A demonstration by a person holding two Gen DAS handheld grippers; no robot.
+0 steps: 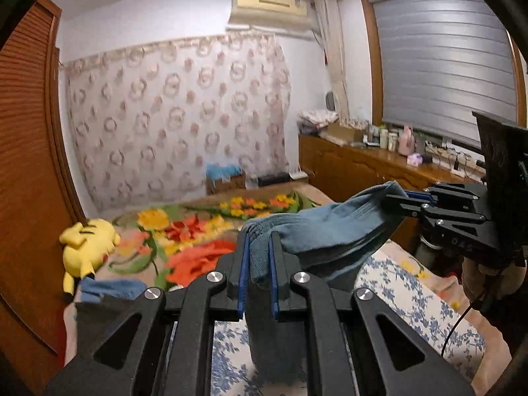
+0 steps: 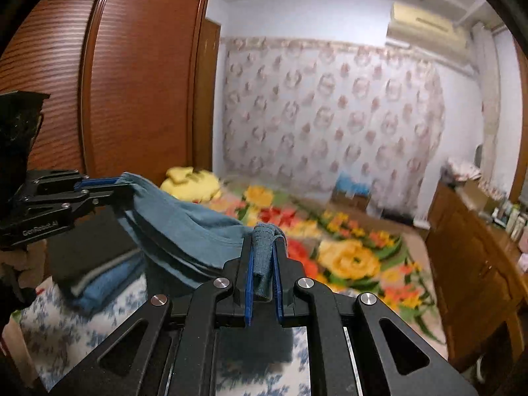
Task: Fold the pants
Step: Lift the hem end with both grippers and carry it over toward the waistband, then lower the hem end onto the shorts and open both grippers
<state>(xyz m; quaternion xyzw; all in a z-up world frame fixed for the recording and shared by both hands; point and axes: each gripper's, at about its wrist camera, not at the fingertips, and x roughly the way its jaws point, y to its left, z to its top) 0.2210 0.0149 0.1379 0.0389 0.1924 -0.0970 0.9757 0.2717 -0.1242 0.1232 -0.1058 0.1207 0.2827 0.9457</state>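
Both grippers clamped on the pants, cloth held up off the bed.

Left gripper (image 1: 260,260): fingers pinched together on a bunched ribbed edge of the blue-grey pants (image 1: 316,231). Fabric runs from there up and to its right, to the right gripper (image 1: 392,198), which bites the far end of the same edge.

Right gripper (image 2: 264,264), own cam: closed on a folded ribbed strip of the pants (image 2: 184,224). Cloth spans away to its left, sagging slightly in the middle, ending in the left gripper (image 2: 112,186), also closed on it.

Below both grippers: blue-floral sheet (image 1: 412,297). Ahead of them: bright flower-print blanket (image 2: 349,257). Yellow plush toy (image 1: 87,244) lies ahead-left of the left gripper, at the blanket's edge by the wooden wardrobe (image 2: 138,76). Stack of folded clothes (image 2: 99,274) sits on the sheet below-left of the right gripper, under the hanging span.

Right cam is motion-blurred, background detail soft.
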